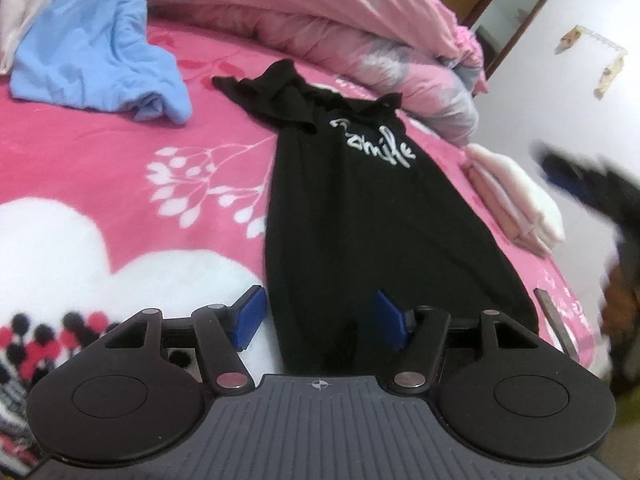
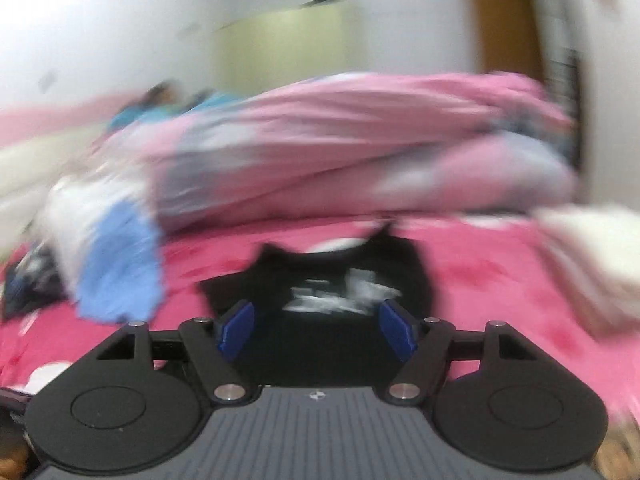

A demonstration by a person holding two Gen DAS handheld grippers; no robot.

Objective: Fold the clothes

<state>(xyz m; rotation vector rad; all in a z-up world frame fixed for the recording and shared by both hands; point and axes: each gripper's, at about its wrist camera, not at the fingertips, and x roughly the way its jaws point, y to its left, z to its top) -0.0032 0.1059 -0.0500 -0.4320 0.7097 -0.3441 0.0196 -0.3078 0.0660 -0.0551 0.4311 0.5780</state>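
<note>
A black T-shirt with white lettering lies lengthwise on the pink bed sheet, folded into a narrow strip. My left gripper is open and empty over the shirt's near hem, its blue pads on either side of the left part of the hem. My right gripper is open and empty, above the same black shirt; that view is blurred by motion. The right gripper shows as a dark blur at the right of the left wrist view.
A crumpled light blue garment lies at the far left of the bed. A pink and grey quilt is bunched along the back. A folded pale pink stack sits at the bed's right edge. White wall and a wooden door frame stand beyond.
</note>
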